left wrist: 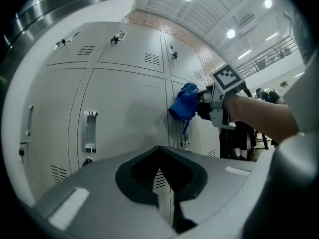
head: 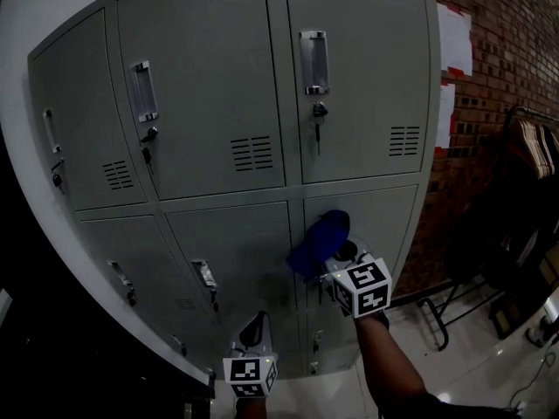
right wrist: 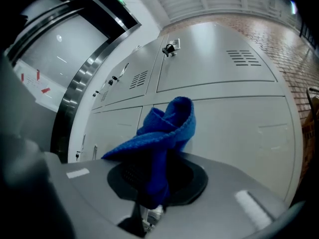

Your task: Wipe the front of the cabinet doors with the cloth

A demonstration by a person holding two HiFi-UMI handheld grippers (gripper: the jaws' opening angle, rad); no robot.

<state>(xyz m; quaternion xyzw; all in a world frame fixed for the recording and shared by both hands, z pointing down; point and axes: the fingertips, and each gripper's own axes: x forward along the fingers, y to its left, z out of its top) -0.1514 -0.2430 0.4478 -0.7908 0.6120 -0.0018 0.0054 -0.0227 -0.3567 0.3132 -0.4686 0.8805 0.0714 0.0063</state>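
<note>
The right gripper (right wrist: 149,195) had its jaws closed narrowly on the blue cloth (right wrist: 167,126), which bunched up above them. The cloth lay against the front of a grey cabinet door (head: 389,221) in the lower row, near the left edge of that door. In the head view it sat at about 5 o'clock from the middle. The left gripper (left wrist: 159,180) stood at 6 o'clock, low before the cabinet. Its jaws were together with nothing between them, apart from the doors.

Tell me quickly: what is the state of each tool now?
Left tool: closed, holding nothing.
Right tool: closed on the blue cloth.
</note>
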